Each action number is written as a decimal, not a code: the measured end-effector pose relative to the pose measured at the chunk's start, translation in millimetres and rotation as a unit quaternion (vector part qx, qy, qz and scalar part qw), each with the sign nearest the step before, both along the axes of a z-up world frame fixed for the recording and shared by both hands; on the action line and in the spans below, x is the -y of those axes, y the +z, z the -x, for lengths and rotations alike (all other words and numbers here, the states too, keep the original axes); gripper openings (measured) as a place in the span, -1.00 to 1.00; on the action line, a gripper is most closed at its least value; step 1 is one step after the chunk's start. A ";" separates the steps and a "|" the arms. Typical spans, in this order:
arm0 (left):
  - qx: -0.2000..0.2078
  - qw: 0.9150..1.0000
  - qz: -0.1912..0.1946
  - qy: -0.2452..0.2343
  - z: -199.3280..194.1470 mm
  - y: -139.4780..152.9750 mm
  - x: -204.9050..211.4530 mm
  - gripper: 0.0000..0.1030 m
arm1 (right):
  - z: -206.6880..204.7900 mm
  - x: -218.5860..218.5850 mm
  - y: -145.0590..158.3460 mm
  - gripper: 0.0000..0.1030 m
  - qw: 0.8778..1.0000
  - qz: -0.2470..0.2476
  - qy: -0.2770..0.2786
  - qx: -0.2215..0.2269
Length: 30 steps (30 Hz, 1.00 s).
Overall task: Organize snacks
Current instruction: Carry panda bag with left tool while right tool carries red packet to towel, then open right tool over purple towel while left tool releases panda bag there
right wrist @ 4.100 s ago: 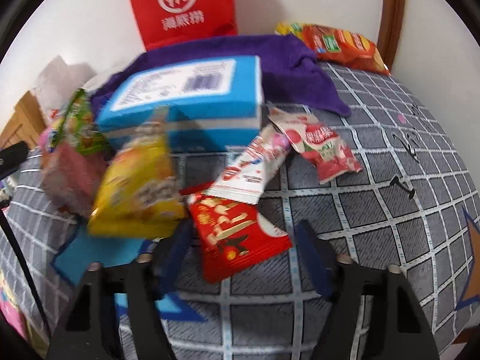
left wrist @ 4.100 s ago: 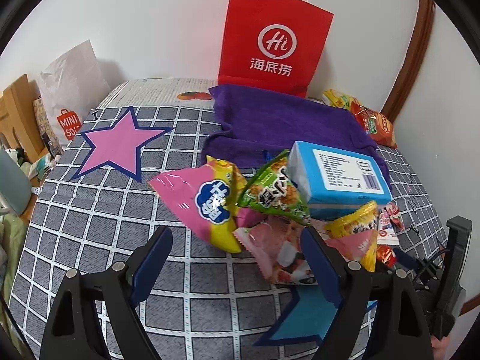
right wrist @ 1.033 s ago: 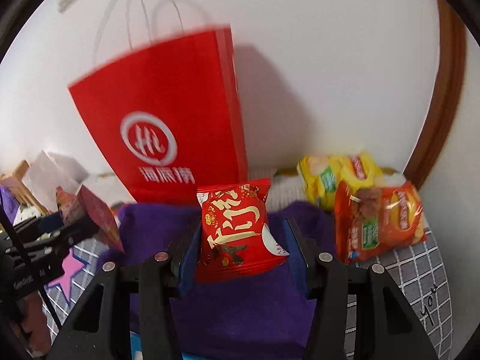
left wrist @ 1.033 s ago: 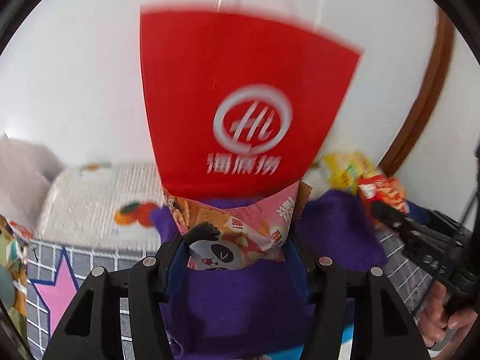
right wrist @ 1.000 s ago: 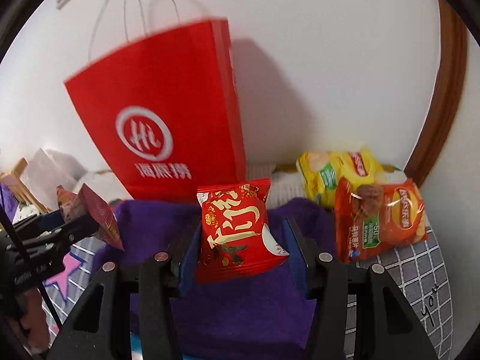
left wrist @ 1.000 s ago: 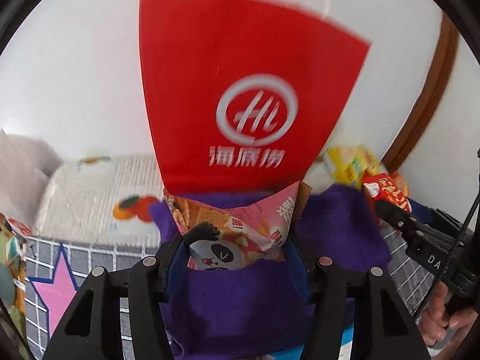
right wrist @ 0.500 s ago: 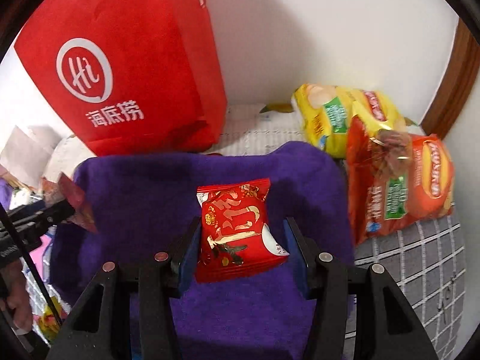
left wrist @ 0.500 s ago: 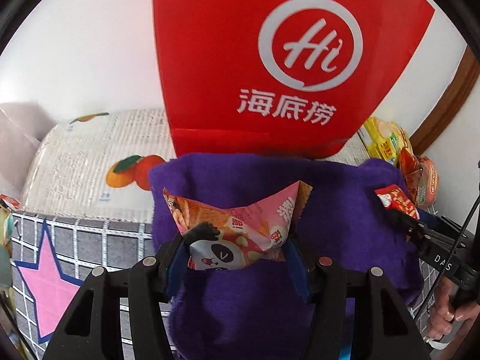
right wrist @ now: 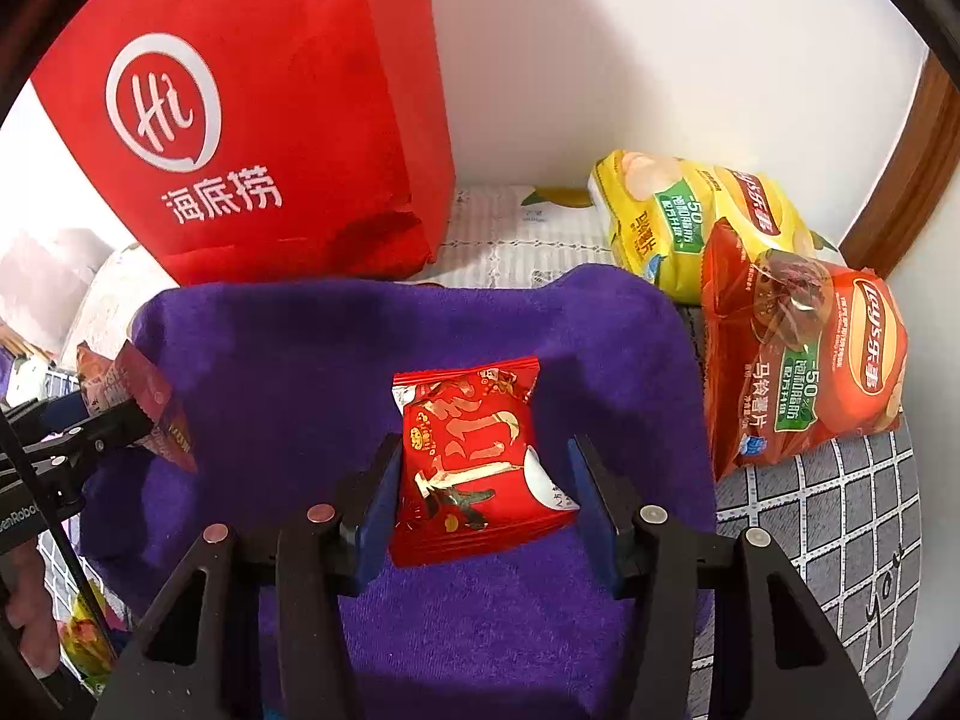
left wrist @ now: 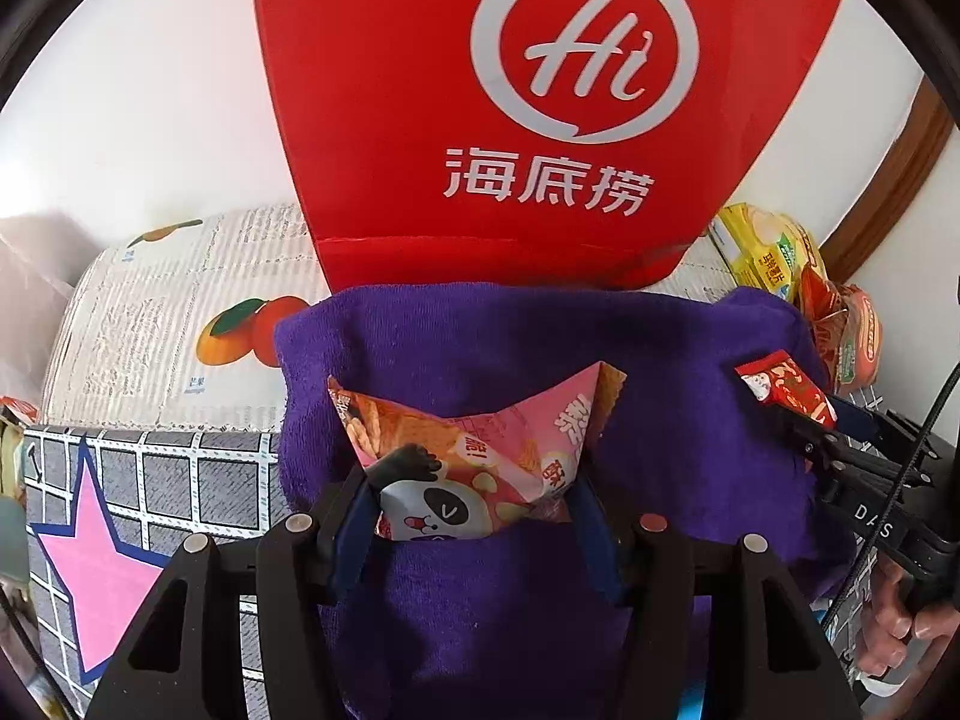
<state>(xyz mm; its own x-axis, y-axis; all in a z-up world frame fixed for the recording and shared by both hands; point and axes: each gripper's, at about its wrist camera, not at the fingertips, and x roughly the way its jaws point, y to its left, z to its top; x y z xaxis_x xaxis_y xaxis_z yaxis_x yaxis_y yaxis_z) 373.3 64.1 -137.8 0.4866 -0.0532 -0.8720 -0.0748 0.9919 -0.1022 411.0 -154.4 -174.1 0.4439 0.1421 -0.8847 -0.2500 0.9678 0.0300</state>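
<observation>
My left gripper (left wrist: 474,498) is shut on a pink snack packet (left wrist: 480,450) with a panda on it, held just above the left part of a purple towel (left wrist: 480,348). My right gripper (right wrist: 486,480) is shut on a red snack packet (right wrist: 474,456) over the same purple towel (right wrist: 300,360), nearer its right side. Each gripper shows in the other's view: the red packet (left wrist: 780,387) at the right edge, the pink packet (right wrist: 132,384) at the left edge. Both point steeply down at the cloth.
A red paper bag (left wrist: 540,120) stands upright against the wall behind the towel. A yellow chip bag (right wrist: 690,210) and an orange-red chip bag (right wrist: 798,360) lie at the back right. Grey checked cloth with a pink star (left wrist: 102,564) lies to the left. Hands (left wrist: 900,612) grip the handles.
Both grippers have sunk and tilted down toward the purple towel, so the red bag has slid up in both views. Each packet stays gripped as before.
</observation>
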 end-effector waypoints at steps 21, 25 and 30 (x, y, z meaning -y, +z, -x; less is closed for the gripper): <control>-0.010 1.000 0.006 -0.024 -0.6 0.2 7.1 0.25 | 1.4 -8.3 3.7 0.37 1.000 0.001 0.004 -0.009; 0.006 1.000 -0.010 -0.022 1.4 6.4 9.7 0.47 | 3.5 -6.1 11.6 0.42 1.000 -0.009 0.000 -0.003; 0.015 1.000 0.000 -0.018 4.0 13.5 5.0 0.47 | 9.0 -8.1 23.5 0.51 1.000 -0.002 -0.001 0.017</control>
<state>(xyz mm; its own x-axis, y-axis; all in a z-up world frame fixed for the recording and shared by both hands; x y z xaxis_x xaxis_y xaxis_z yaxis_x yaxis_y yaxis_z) 369.4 59.1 -124.3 0.5096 -0.0716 -0.8574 -0.0360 0.9939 -0.1044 402.0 -146.2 -150.6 0.4743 0.1452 -0.8683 -0.2483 0.9683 0.0263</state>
